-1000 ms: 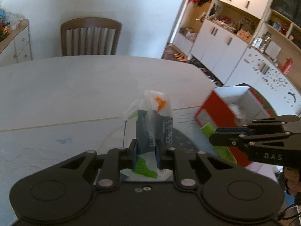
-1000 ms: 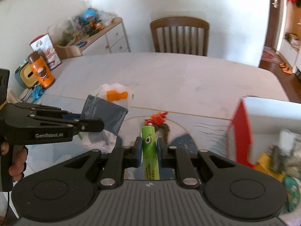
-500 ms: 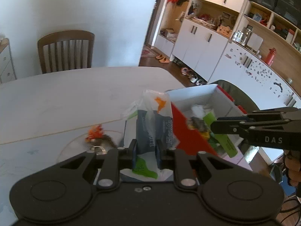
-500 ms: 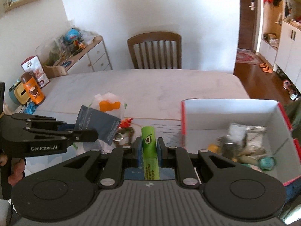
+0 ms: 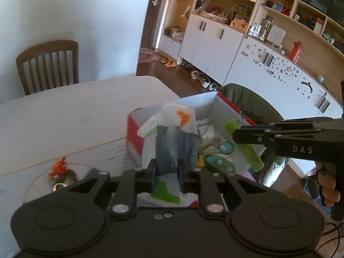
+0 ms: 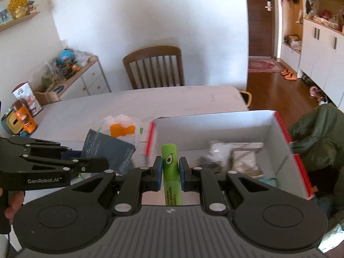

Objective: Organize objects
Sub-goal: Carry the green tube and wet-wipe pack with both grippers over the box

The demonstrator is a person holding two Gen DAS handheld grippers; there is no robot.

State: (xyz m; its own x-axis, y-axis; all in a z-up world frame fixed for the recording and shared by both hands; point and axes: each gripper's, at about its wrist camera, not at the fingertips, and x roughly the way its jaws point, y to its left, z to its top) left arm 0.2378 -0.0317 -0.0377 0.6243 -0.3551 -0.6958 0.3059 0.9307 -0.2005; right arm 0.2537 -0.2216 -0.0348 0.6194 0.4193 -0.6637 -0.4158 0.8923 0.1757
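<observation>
My left gripper (image 5: 166, 173) is shut on a dark blue packet (image 5: 182, 148) wrapped in a white plastic bag with orange and green print, held near the left wall of a red-and-white cardboard box (image 5: 134, 133). My right gripper (image 6: 169, 172) is shut on a green tube (image 6: 171, 163) with an avocado picture, held over the box (image 6: 279, 150), which holds several small items. In the left wrist view the right gripper (image 5: 234, 134) and the tube (image 5: 247, 148) hang over the box's right side. In the right wrist view the left gripper (image 6: 106, 163) holds the packet (image 6: 107, 150) left of the box.
On the white table (image 5: 64, 111) a small orange-and-dark trinket with a ring (image 5: 60, 172) lies left of the box. A wooden chair (image 6: 154, 68) stands at the far side. A green jacket (image 6: 318, 137) drapes over a chair beside the box. An orange bottle (image 6: 23, 118) stands far left.
Both grippers have swung right with their loads, from over the table to the box. The box now lies under and ahead of them, and the trinket has slid to the left of view.
</observation>
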